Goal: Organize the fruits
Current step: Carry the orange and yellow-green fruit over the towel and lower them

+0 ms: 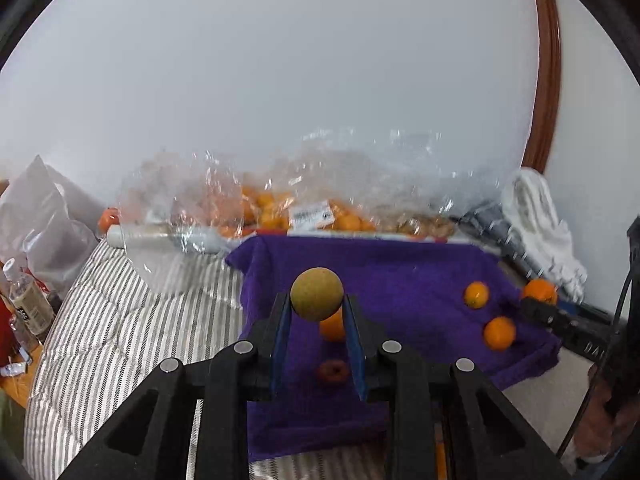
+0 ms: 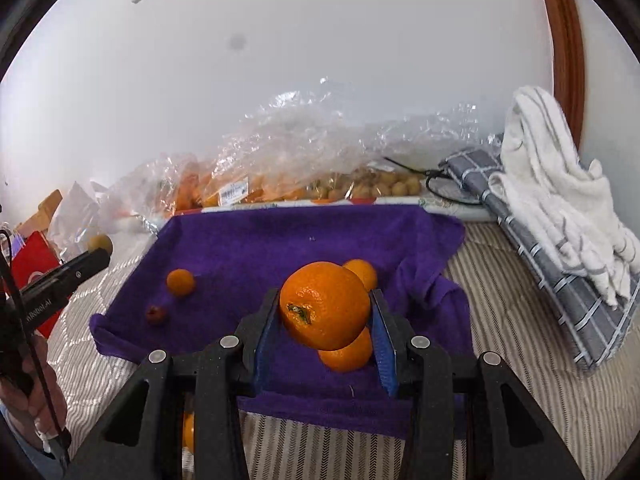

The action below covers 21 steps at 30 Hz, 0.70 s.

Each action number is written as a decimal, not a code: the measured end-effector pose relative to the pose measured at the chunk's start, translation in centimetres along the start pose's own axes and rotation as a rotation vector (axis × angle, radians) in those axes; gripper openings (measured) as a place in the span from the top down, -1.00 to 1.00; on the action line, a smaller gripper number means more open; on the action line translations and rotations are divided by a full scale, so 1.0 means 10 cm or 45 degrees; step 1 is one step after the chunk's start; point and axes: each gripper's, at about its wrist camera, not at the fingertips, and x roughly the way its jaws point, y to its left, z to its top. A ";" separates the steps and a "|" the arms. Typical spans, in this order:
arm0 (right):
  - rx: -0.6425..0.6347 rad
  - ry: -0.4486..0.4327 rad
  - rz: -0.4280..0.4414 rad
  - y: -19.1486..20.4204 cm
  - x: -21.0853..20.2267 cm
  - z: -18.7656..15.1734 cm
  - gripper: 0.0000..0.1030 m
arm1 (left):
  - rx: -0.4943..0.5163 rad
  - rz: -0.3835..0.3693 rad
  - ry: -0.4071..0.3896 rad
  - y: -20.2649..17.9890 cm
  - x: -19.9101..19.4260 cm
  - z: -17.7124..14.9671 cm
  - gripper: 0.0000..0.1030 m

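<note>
My left gripper (image 1: 317,300) is shut on a small round yellow-green fruit (image 1: 317,293), held above the purple towel (image 1: 400,268). My right gripper (image 2: 325,308) is shut on a large orange (image 2: 325,305) over the same towel (image 2: 280,240). Loose oranges lie on the towel (image 1: 476,294) (image 1: 499,333), one (image 1: 333,326) under the left jaws, and a small dark red fruit (image 1: 332,371) rests nearer the front. In the right wrist view, oranges (image 2: 181,281) (image 2: 362,272) (image 2: 348,354) and the red fruit (image 2: 155,314) lie on the cloth. The left gripper tip (image 2: 86,264) shows at the left edge with its fruit (image 2: 100,242).
Clear plastic bags (image 2: 288,160) of oranges and small yellow fruits lie along the wall behind the towel. White and grey checked cloths (image 2: 560,200) are piled at the right. A striped bedcover (image 1: 132,320) lies underneath. Bottles (image 1: 28,300) and bags stand at far left.
</note>
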 end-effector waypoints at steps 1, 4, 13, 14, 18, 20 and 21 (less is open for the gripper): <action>0.008 0.015 0.011 -0.02 0.04 -0.02 0.18 | -0.004 0.002 0.005 0.02 0.02 -0.02 0.51; 0.064 0.059 0.026 -0.12 0.13 -0.05 0.18 | -0.046 -0.024 0.036 0.07 0.07 -0.04 0.51; 0.076 0.054 -0.004 -0.18 0.13 -0.09 0.18 | -0.027 0.003 0.047 0.08 0.14 -0.09 0.51; 0.074 0.056 -0.008 -0.18 0.14 -0.09 0.18 | -0.035 0.000 0.050 0.09 0.14 -0.10 0.51; 0.079 0.051 -0.016 -0.19 0.12 -0.09 0.18 | -0.057 -0.001 0.044 0.15 0.14 -0.08 0.51; 0.086 0.035 -0.028 -0.22 0.09 -0.09 0.18 | -0.076 0.001 0.036 0.20 0.11 -0.07 0.51; 0.089 0.032 -0.033 -0.23 0.09 -0.08 0.18 | -0.088 0.000 0.030 0.23 0.10 -0.05 0.51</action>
